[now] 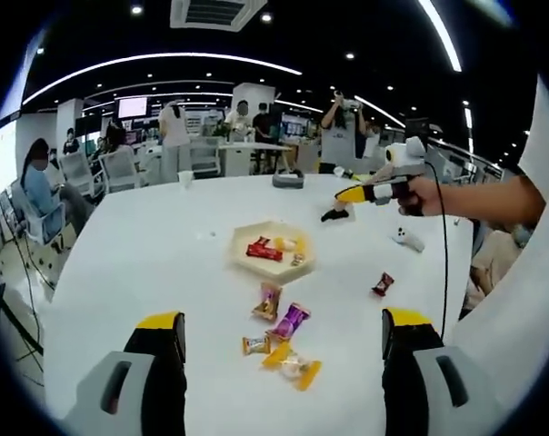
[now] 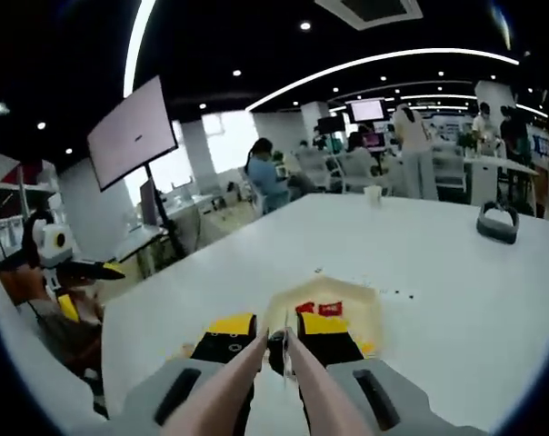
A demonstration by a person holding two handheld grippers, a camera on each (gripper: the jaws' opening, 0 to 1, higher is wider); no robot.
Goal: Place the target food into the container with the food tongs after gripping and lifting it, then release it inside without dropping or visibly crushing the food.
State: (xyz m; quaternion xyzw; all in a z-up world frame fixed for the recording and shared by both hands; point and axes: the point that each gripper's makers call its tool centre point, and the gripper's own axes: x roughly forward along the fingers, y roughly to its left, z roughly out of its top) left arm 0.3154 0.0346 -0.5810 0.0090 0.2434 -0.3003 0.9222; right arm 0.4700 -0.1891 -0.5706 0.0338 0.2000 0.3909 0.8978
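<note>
In the left gripper view, the left gripper hung wide open above the white table, its yellow-tipped jaws well apart with nothing between them. Just ahead of the jaws and between them lay a scatter of wrapped snacks: a yellow packet nearest, a small orange candy beside it, then a purple wrapper and a pink one. Further ahead sat the pale hexagonal tray, holding a red packet and some yellow pieces. Off to the right of the jaws lay a lone dark red candy. Far ahead and to the right, the person's hand carried the right gripper, raised over the table.

In the right gripper view, the right gripper was closed narrowly on the food tongs, whose two pinkish arms ran back toward the camera between the jaws. Directly beyond the jaws lay the tray, red packets inside it; whether the tong tips held any food could not be told. To the far left appeared the left gripper.
</note>
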